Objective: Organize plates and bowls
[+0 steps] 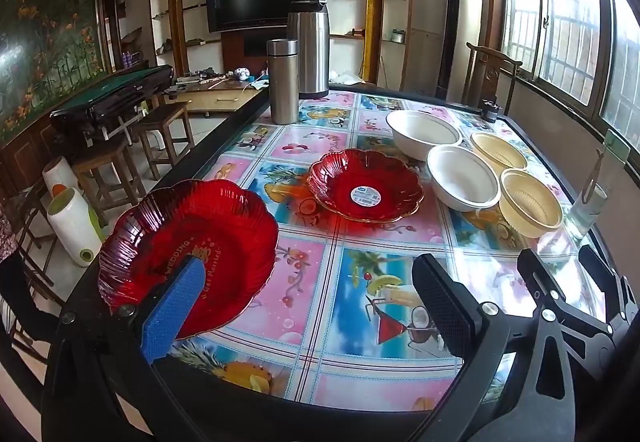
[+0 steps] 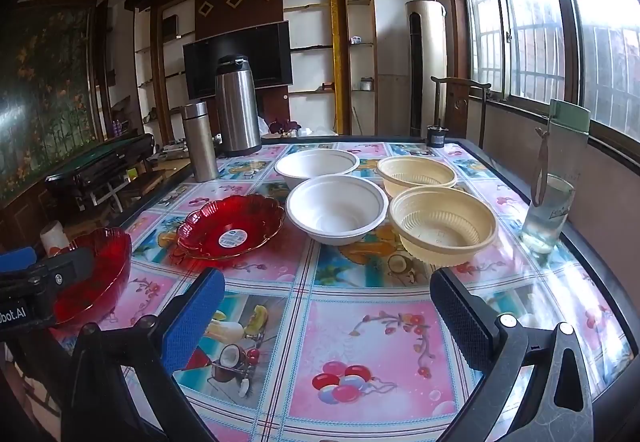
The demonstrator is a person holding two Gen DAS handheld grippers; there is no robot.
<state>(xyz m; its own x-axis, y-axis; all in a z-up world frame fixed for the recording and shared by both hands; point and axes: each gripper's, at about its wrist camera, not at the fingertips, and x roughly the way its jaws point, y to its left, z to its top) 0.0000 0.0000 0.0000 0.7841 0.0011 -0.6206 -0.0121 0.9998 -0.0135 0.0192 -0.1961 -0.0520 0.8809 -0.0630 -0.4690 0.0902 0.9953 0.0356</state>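
Left hand-held gripper [image 1: 316, 302] is spread wide, blue pad lying against the near red plate [image 1: 188, 250], not clamped on it; that plate sits at the near-left edge of the surface [image 1: 340, 394], tilted. Second red plate [image 1: 366, 183] lies far-right of it, flat, so the left side is nearer. Right hand-held gripper [image 2: 332, 314] is open, empty. Readable: "WEDDING", "Get Married" on the near plate; "bot.AI" on the left tool.

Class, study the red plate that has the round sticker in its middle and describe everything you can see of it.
The red plate looks like translucent glass or plastic, with a scalloped, ribbed rim edged in gold and a round white-and-blue sticker at its centre. It lies flat and empty on the patterned table, left of the white bowls, apart from them. Neither hand-held gripper touches it.
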